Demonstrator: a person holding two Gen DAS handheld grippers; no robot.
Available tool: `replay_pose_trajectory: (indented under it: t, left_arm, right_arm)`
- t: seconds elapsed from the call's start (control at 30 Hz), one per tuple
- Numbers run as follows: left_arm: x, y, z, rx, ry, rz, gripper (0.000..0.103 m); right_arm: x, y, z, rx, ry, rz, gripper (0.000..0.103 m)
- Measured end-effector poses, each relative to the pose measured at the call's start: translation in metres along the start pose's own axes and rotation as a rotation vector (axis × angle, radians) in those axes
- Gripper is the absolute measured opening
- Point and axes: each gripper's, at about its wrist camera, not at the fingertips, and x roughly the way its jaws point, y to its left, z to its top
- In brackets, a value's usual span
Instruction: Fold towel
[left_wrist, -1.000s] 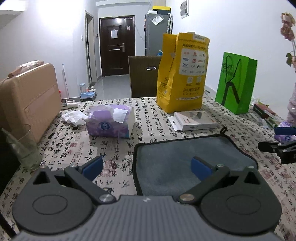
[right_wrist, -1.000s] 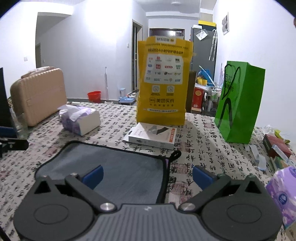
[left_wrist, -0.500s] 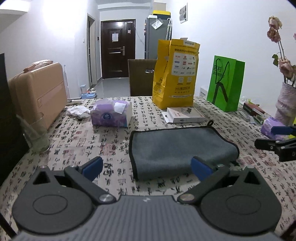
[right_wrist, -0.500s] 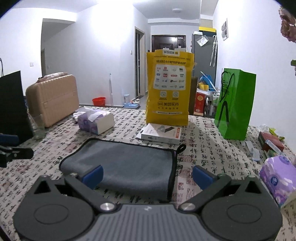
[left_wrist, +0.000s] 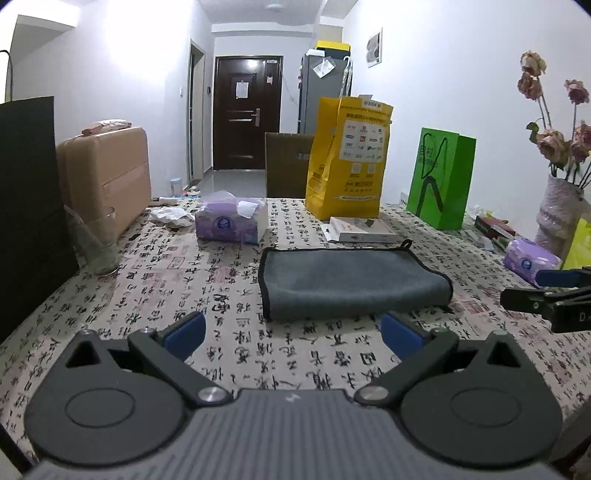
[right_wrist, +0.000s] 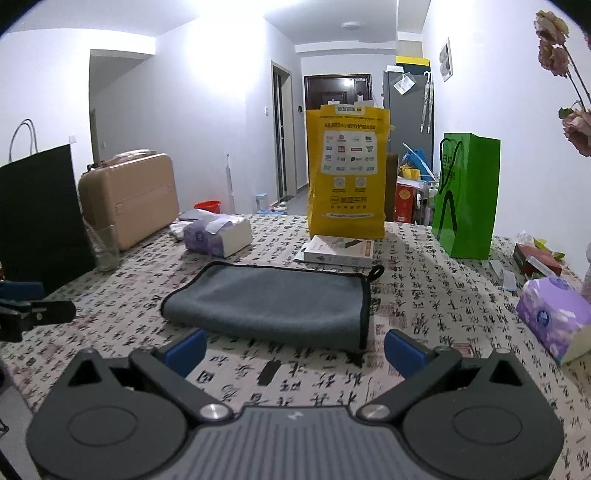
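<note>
A grey towel (left_wrist: 351, 280) with black trim lies folded flat on the patterned tablecloth, a small hanging loop at its far corner. It also shows in the right wrist view (right_wrist: 273, 301). My left gripper (left_wrist: 293, 334) is open and empty, held back from the towel's near edge. My right gripper (right_wrist: 293, 347) is open and empty, also just short of the towel. The right gripper shows at the right edge of the left wrist view (left_wrist: 546, 295); the left gripper shows at the left edge of the right wrist view (right_wrist: 33, 308).
Beyond the towel stand a yellow bag (left_wrist: 349, 173), a green bag (left_wrist: 441, 181), a flat white box (left_wrist: 360, 230) and a purple tissue box (left_wrist: 232, 221). A glass (left_wrist: 94, 240), a black bag and a tan suitcase (left_wrist: 107, 173) are left. A vase (left_wrist: 554, 218) and tissue pack (left_wrist: 530, 258) are right.
Both grippers have drawn back from the towel and risen. The towel now lies wholly in front of both, free of the fingers.
</note>
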Motion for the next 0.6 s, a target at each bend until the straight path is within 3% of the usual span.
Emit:
replay_pose_trajectory:
  t: [0.6]
  left_arm:
    - [-0.069, -0.004, -0.05, 0.016, -0.055, -0.025, 0.103]
  right_arm:
    - [-0.07, 0.032, -0.043, 0.023, -0.071, 0.021, 0.103]
